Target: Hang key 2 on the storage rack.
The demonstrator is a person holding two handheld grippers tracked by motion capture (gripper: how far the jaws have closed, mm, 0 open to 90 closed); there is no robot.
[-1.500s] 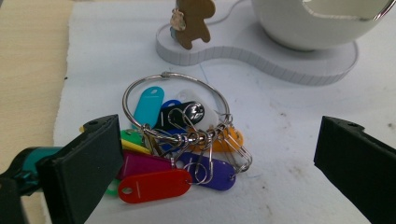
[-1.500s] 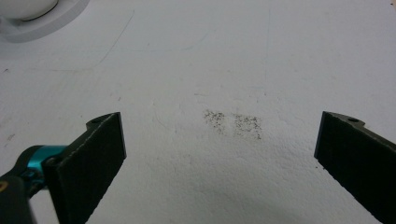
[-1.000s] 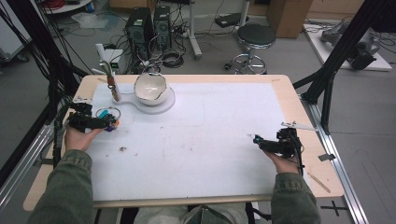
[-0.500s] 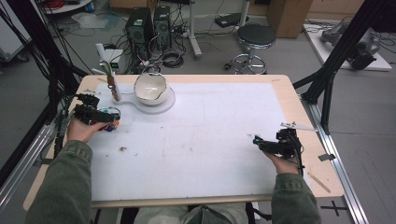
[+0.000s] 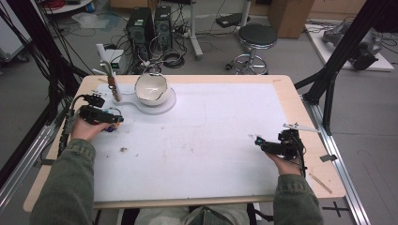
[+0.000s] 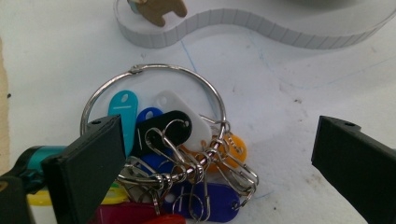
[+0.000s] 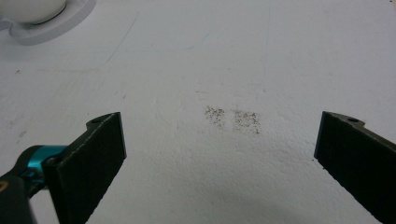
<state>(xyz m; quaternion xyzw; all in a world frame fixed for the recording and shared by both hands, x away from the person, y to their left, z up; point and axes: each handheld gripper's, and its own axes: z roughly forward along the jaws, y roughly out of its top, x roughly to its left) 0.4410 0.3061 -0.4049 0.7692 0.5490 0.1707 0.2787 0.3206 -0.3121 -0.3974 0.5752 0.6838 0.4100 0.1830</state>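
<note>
A metal key ring [image 6: 154, 116] strung with several coloured plastic tags and small clips lies on the white mat. My left gripper [image 6: 219, 135] is open, low over the mat, and its jaws stand on either side of the bunch without touching it. In the high view the left gripper [image 5: 117, 120] is at the table's left, with the key ring [image 5: 110, 128] just under its tips. My right gripper [image 5: 258, 140] rests near the right edge. The right gripper [image 7: 219, 126] is open over bare, slightly smudged mat.
A white bowl [image 5: 151, 86] sits on a white shaped base [image 5: 162, 104] at the back left, with an upright stand [image 5: 112, 82] beside it. That base's edge [image 6: 210, 29] lies just beyond the keys. The bowl [image 7: 28, 8] is far from my right gripper.
My left gripper has shifted a little toward the far side and right, over the key ring. The right hand has stayed put.
</note>
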